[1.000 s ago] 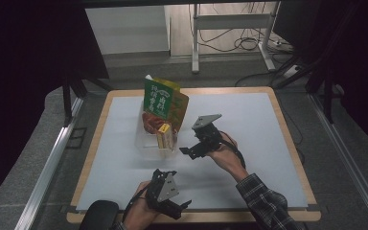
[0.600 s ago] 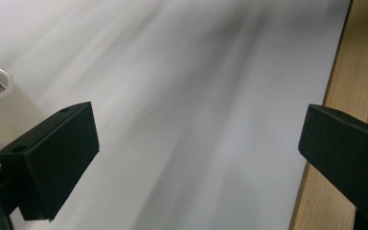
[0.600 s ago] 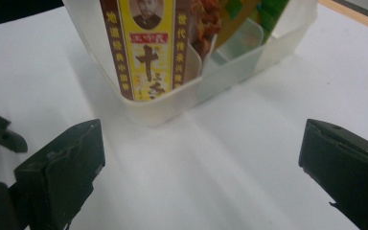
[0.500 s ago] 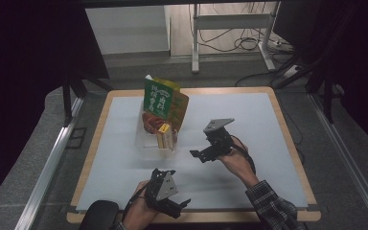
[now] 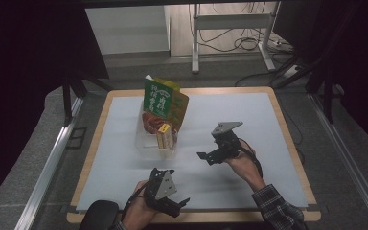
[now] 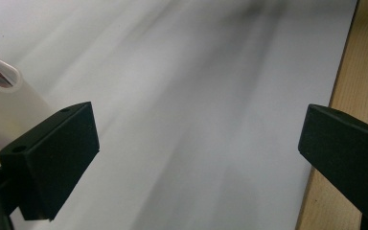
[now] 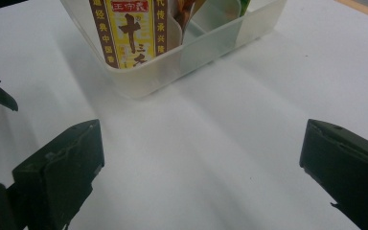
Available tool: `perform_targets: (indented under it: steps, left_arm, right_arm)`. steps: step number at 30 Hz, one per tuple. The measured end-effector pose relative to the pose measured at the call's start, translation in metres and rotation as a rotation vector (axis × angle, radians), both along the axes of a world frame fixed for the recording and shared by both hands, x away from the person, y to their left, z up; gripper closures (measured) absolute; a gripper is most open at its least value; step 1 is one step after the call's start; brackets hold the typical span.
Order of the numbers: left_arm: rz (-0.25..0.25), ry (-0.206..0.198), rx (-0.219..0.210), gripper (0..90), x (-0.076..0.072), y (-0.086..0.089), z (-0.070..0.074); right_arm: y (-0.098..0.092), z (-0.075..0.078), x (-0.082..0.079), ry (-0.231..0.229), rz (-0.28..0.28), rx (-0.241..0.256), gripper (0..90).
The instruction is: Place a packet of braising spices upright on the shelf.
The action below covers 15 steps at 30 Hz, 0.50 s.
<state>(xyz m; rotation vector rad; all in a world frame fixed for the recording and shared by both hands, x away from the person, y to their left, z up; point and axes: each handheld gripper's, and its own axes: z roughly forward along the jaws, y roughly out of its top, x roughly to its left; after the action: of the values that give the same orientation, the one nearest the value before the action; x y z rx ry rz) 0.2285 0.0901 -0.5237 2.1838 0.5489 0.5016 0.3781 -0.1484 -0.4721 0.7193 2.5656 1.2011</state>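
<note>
Just right of the clear bin, the right tool gapes empty.

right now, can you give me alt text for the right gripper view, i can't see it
A clear plastic bin stands on a white table mat, holding a yellow box with red Chinese characters upright against its near wall, with other packets behind. The right claw is open and empty, its two black jaws wide apart, short of the bin.

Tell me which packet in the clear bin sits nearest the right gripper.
The small yellow packet at the clear bin's front end. The taller green bag and orange bag stand behind it, farther from the open right gripper.
</note>
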Motion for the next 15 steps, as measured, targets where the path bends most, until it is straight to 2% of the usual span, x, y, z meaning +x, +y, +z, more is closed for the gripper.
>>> perform_targets:
  steps: [11, 15]
  left_arm:
    - [0.014, 0.001, -0.015, 0.0, 0.0012, 0.002, -0.0005]
    - [0.016, 0.001, -0.009, 0.0, 0.0017, 0.0029, -0.0001]
  right_arm:
    - [-0.007, 0.0012, -0.0057, 0.002, 0.001, -0.007, 0.0]
    - [-0.0091, 0.0011, -0.0078, 0.008, 0.003, -0.008, 0.0]
